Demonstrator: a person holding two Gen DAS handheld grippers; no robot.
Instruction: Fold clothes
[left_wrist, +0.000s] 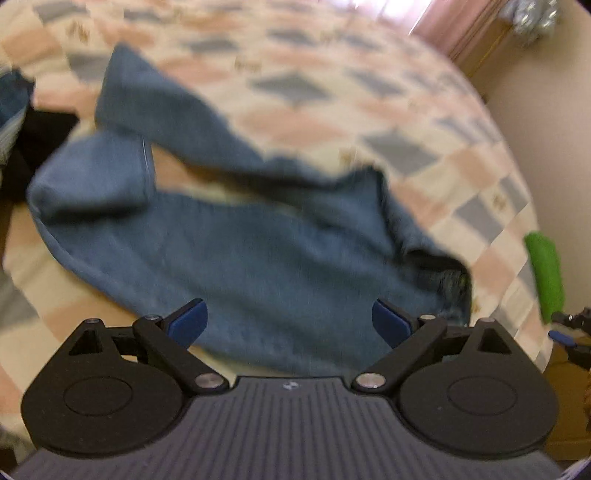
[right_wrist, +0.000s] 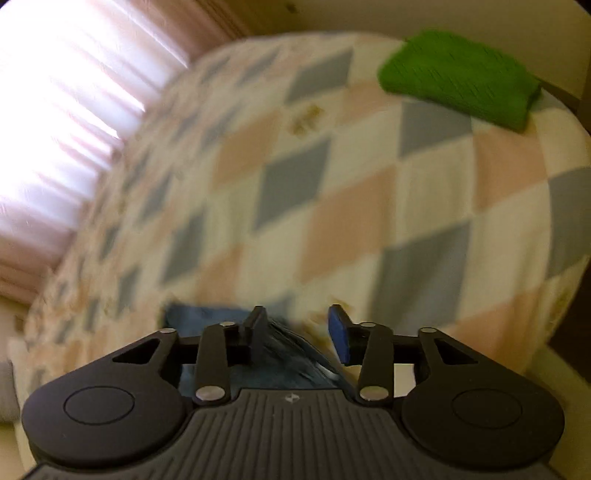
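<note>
A blue garment (left_wrist: 229, 243) lies crumpled on the checked quilt (left_wrist: 332, 92), one sleeve stretched to the far left and another folded back at the left. My left gripper (left_wrist: 290, 323) is open and empty, hovering just above the garment's near part. My right gripper (right_wrist: 299, 332) is partly open, its jaws apart, with an edge of the blue garment (right_wrist: 288, 343) lying between and under its fingers; the frame is blurred. The right gripper's tip also shows at the right edge of the left wrist view (left_wrist: 569, 332).
A folded green cloth (right_wrist: 458, 77) lies at the far right corner of the bed; it also shows in the left wrist view (left_wrist: 546, 273). Dark clothes (left_wrist: 22, 122) are piled at the left edge. Pink curtains (right_wrist: 55, 122) hang beyond the bed.
</note>
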